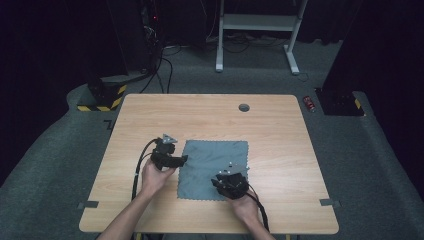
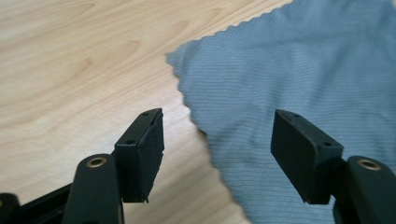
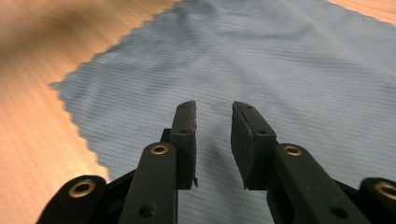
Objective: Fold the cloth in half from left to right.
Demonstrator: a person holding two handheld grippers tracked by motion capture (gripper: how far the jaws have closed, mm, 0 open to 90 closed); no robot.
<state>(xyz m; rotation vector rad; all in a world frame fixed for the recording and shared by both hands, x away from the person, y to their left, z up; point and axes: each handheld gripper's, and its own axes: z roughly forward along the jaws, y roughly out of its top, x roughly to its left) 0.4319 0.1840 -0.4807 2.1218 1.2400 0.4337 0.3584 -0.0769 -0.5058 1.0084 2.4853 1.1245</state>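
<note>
A grey cloth (image 1: 214,169) is lying flat at centre frame on the wooden table (image 1: 280,130): thin, ribbed weave, zigzag-cut edges, likely light, limp and best pinched at a corner. The left gripper (image 2: 217,140) is standing spread wide over its edge; the right gripper (image 3: 213,126) is narrowed, gripping nothing

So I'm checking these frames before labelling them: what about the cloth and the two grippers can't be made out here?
- High view: the right gripper covers part of the cloth's near right area; its jaws are too small to read.
- High view: the left gripper is a dark mass at the cloth's left edge; contact unclear.
- Right gripper view: whether the narrowly parted pads touch the cloth; the table is blurred.
- Left gripper view: the cloth runs off the right edge.
</note>
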